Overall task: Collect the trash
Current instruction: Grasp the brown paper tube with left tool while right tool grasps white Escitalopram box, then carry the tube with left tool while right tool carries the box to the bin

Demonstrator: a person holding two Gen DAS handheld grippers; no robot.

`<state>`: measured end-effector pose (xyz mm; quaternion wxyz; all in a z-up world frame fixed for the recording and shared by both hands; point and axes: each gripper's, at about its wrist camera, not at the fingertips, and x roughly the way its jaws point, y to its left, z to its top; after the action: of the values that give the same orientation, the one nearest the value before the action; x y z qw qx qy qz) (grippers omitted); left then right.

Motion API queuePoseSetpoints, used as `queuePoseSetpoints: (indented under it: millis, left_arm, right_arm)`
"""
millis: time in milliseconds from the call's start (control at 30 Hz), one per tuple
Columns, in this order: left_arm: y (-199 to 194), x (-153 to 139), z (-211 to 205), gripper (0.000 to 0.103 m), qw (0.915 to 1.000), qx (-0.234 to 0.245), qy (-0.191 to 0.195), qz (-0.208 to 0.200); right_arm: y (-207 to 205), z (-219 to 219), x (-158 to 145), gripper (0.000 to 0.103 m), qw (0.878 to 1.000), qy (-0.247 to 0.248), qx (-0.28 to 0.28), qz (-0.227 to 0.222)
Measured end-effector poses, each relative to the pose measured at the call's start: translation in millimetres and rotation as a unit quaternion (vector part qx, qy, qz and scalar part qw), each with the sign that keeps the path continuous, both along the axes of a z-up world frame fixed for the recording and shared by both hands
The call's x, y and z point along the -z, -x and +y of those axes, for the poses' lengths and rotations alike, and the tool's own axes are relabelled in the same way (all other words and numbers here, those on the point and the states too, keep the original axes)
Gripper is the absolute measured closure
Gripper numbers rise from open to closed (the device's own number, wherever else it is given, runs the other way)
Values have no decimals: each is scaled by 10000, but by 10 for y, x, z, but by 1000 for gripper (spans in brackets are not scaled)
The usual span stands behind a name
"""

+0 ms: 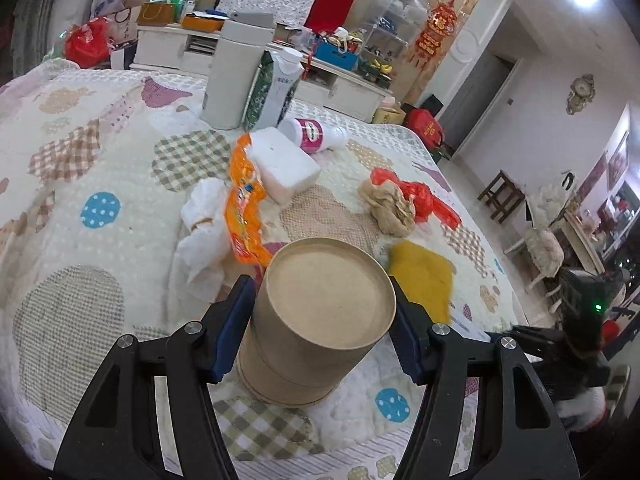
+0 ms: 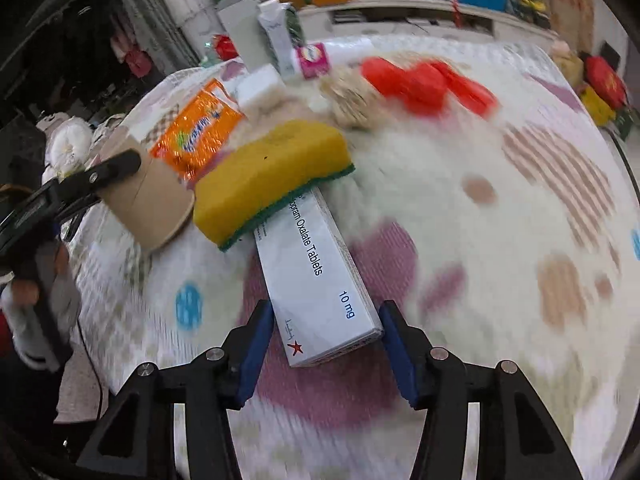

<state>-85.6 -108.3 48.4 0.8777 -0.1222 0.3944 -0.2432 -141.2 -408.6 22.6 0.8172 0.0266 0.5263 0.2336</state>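
Observation:
My left gripper [image 1: 322, 320] is shut on a brown cardboard tube [image 1: 324, 312], its blue pads pressing both sides; the tube [image 2: 148, 196] is tilted over the quilt in the right wrist view. My right gripper [image 2: 322, 336] is shut on a white tablet box [image 2: 316, 280], gripped at its near end. A yellow sponge with a green underside [image 2: 268, 172] rests on the box's far end. Other trash lies on the quilt: an orange wrapper [image 1: 244, 208], a white foam block [image 1: 284, 168], crumpled white tissue [image 1: 204, 224], a beige paper wad [image 1: 390, 204] and a red plastic bag [image 1: 424, 196].
A tall white flask [image 1: 234, 76], a green-and-white carton [image 1: 276, 88] and a pink-labelled bottle on its side [image 1: 314, 134] stand at the far side of the patchwork quilt [image 1: 88, 240]. Cluttered white cabinets [image 1: 168, 48] lie beyond, and the quilt edge drops off at the right [image 1: 508, 280].

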Motion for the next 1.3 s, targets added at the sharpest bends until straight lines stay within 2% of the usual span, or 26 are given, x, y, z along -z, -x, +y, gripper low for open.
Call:
queuePoseSetpoints:
  millis: [67, 200, 333, 400, 433, 467, 500, 533, 567, 600, 667, 833, 1000, 1133, 1233, 1300]
  left_arm:
    - [1, 21, -30, 40, 10000, 18, 13, 32]
    - [45, -2, -49, 40, 9999, 4, 94, 51]
    - [128, -52, -8, 40, 10000, -72, 9, -45]
    - [148, -54, 15, 40, 9999, -108, -7, -19]
    - [158, -55, 29, 40, 9999, -126, -10, -9]
    - [170, -64, 43, 40, 9999, -146, -6, -16]
    - [182, -76, 56, 40, 9999, -169, 2, -35]
    - [189, -88, 65, 40, 9998, -196, 15, -55]
    - [194, -103, 70, 41, 9997, -229, 48, -71]
    - [187, -103, 68, 41, 9996, -247, 77, -68]
    - [190, -108, 37, 41, 9996, -237, 139, -37]
    - [275, -149, -159, 41, 9999, -5, 130, -85]
    - [340, -235, -439, 41, 9994, 284, 147, -154]
    - [417, -285, -663, 41, 9985, 484, 88, -221]
    - [454, -289, -805, 41, 9981, 583, 15, -220]
    - [470, -288, -884, 41, 9978, 629, -44, -215]
  right_arm:
    - [93, -79, -35, 28, 9999, -61, 113, -96]
    - [81, 35, -68, 28, 9992, 96, 54, -375]
    - [-51, 254, -13, 28, 9984, 228, -118, -494]
    - [-92, 400, 32, 46, 9967, 426, -345, -596]
    - [-116, 453, 60, 57, 9949, 682, -354, -655]
    - [-134, 465, 44, 58, 9939, 797, -284, -714]
    - [-168, 451, 23, 59, 9961, 622, -295, -552]
    - [-200, 407, -57, 61, 9988, 132, -341, -338]
    - [-206, 382, -161, 62, 9985, -155, -383, -360]
    - [-196, 369, -292, 62, 9976, -192, -379, -551]
    - [-185, 347, -413, 62, 9960, 116, -305, -832]
    - [-50, 169, -216, 62, 9987, 58, -255, -445]
    - [193, -23, -236, 62, 9979, 121, -39, -637]
    - [279, -122, -86, 62, 9962, 636, 20, -592]
    - [290, -189, 34, 61, 9967, 715, 51, -389]
    - [323, -206, 47, 60, 9958, 741, 38, -533]
